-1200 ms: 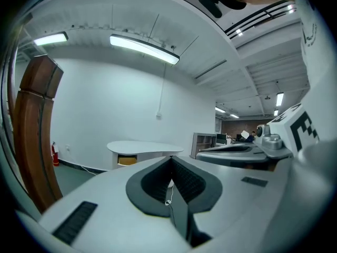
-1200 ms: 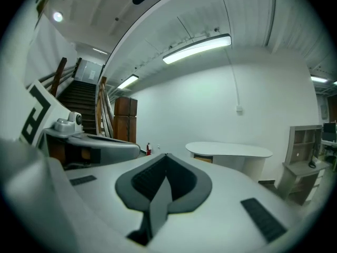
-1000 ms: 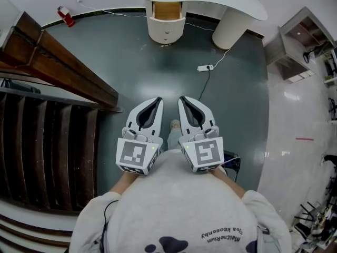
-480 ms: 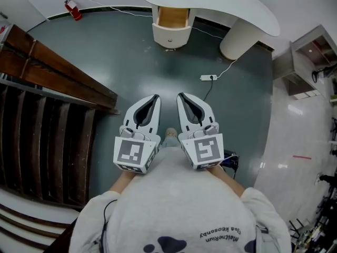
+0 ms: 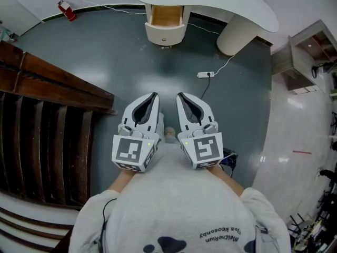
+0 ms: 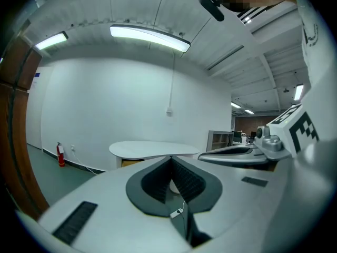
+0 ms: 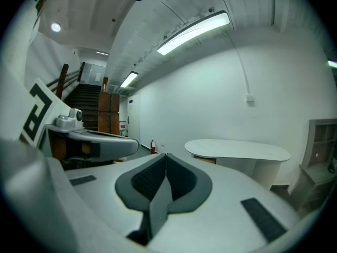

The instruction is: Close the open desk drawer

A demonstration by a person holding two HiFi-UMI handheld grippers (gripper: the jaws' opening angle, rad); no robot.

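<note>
The left gripper [image 5: 154,95] and right gripper [image 5: 180,95] sit side by side just in front of the person's chest. Both have their jaws pressed together tip to tip with nothing caught between them, and both point toward 12 o'clock. Honestly, not much has changed with the grippers over the last second: same pose, same closed jaws, same spot against the body. What did shift is the room around them. The person's shoe [image 5: 169,134], peeking out between the grippers, has tucked in closer to the body. The power strip [image 5: 205,74] at about 1 o'clock has slid a bit down the head view, so it reads like the person is walking forward across the dark floor [image 5: 121,51]. The wooden railing [image 5: 58,86] hangs off at 9 o'clock. The drawer [image 5: 165,22] is up at 12 o'clock, well apart from both grippers, pulled out from under the white desk [image 5: 210,1] with its wood inside showing. So the actual closing hasn't started. This looks like the approach, with plenty of floor to cover before either gripper can push on the drawer front.
</note>
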